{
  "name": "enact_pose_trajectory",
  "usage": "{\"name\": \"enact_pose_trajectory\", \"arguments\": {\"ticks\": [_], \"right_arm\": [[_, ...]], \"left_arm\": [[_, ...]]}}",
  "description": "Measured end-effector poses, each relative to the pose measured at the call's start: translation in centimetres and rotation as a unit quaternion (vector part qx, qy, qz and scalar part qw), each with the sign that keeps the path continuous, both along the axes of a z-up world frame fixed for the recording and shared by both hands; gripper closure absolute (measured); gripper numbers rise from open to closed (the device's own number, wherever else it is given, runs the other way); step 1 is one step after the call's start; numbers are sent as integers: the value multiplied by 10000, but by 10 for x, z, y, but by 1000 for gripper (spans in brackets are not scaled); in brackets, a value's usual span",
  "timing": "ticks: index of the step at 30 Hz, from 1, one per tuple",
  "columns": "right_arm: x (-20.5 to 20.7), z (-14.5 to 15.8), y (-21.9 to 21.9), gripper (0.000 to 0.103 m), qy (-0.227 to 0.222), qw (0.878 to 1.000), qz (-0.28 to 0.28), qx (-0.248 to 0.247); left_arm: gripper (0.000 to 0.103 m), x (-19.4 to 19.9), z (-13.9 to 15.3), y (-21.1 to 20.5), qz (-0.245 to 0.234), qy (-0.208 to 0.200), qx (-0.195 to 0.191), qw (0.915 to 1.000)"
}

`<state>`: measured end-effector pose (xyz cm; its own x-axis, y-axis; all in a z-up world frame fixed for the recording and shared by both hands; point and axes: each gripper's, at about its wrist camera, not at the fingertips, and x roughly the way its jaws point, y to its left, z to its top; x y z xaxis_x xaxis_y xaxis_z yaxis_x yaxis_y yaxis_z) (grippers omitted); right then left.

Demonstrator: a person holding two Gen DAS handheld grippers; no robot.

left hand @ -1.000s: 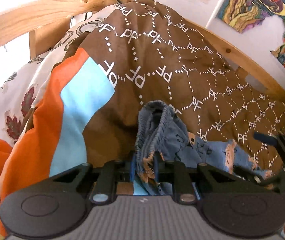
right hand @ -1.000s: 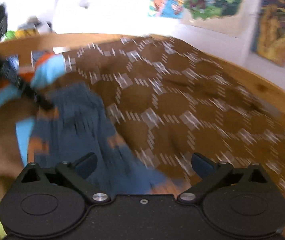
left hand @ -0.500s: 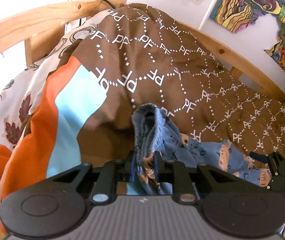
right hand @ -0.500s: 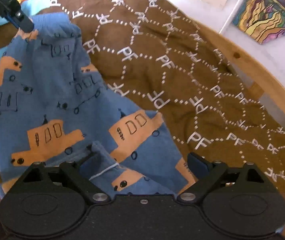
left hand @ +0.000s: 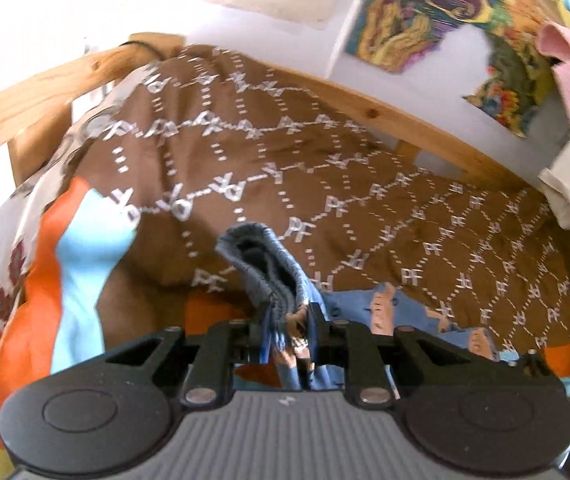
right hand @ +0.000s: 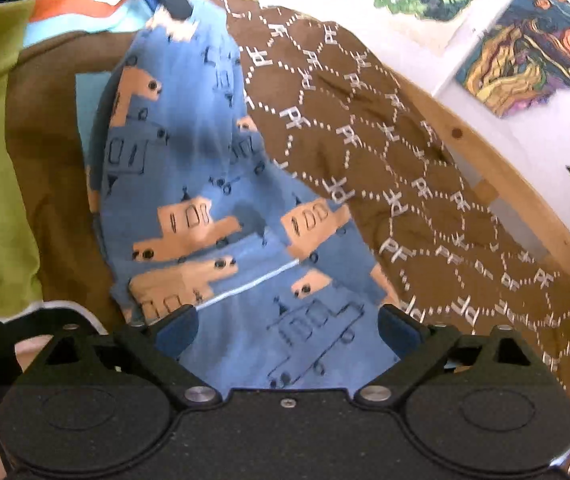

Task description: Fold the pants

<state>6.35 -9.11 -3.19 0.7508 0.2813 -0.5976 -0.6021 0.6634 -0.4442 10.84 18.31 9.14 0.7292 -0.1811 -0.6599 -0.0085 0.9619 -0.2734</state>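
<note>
Left gripper (left hand: 287, 334), jaws clamped on the bunched waistband of the blue pants (right hand: 221, 184), lifting that end off the brown bedspread (right hand: 385, 152). Right gripper (right hand: 287, 330), jaws spread wide, over the pants' other end, beside the bed's wooden rail (right hand: 525, 200).

Pants (right hand: 205, 184) lie spread on the blanket (right hand: 385, 168) covering the bed, one end lifted in the left gripper (left hand: 287, 328). Right gripper (right hand: 287, 328) sits over the opposite end. Bed rail (right hand: 525, 196) runs along the far edge; posters (left hand: 409, 20) hang behind it.
</note>
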Motion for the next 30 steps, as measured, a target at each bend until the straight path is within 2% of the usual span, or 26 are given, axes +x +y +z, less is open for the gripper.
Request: {"name": "enact_pose_trajectory", "arguments": {"ticks": [10,18,22,26,30], "right_arm": [[1,-11,-1,9,7,9999,-103,73],[-5,-14,-1,8,-133,9998,-103,42],[-5,-15,-2,7,-120,9998,-153,95],[-7,-15,-3,7,-116,9996,-185,164],[-10,-9,-10,6,-239,9991,-263,243]], "left_arm": [[83,5,18,-50,-531,-73,322,9980],[83,2,25,-87,-916,-126,707,9932],[83,-2,28,-99,-1085,-167,689,9916],[83,-1,31,-111,-1296,-261,503,9899],[83,3,29,-133,-1679,-299,391,9846]]}}
